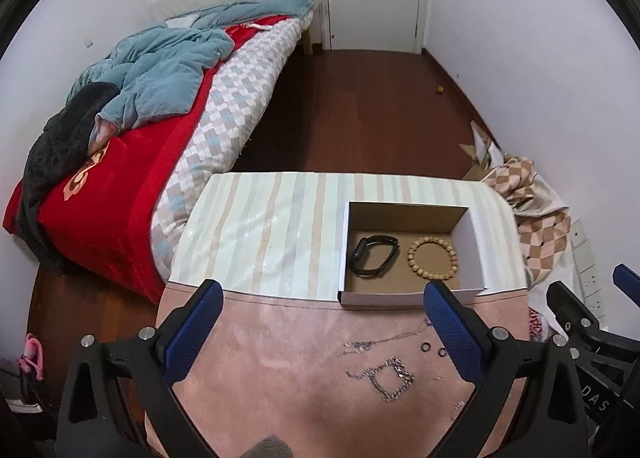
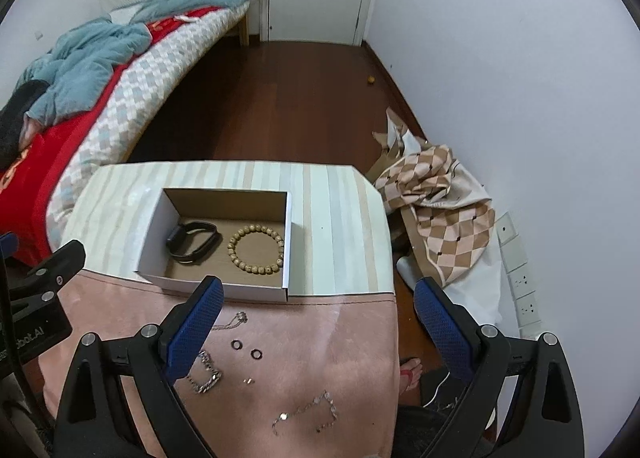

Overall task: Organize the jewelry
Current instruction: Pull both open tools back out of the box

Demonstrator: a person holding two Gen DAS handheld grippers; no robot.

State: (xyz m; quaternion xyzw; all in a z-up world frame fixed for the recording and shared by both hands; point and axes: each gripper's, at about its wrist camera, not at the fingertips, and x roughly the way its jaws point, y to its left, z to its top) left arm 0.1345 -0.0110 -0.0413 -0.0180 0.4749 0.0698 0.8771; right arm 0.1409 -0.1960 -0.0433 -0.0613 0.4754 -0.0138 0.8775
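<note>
Left gripper (image 1: 324, 308) agape, empty; right gripper (image 2: 318, 300) likewise, apparently level.

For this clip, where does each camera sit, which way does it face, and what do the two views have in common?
Left wrist: rides the left tool, looks forward and down over the table toward bed and door; its blue fingers frame the view, the right tool at the right edge.
Right wrist: rides the right tool, same heading from further right; the left tool shows at left, a sandalled foot below.
Shared: cardboard box holding black band and bead bracelet, two dark rings, chains on the pink cloth.
</note>
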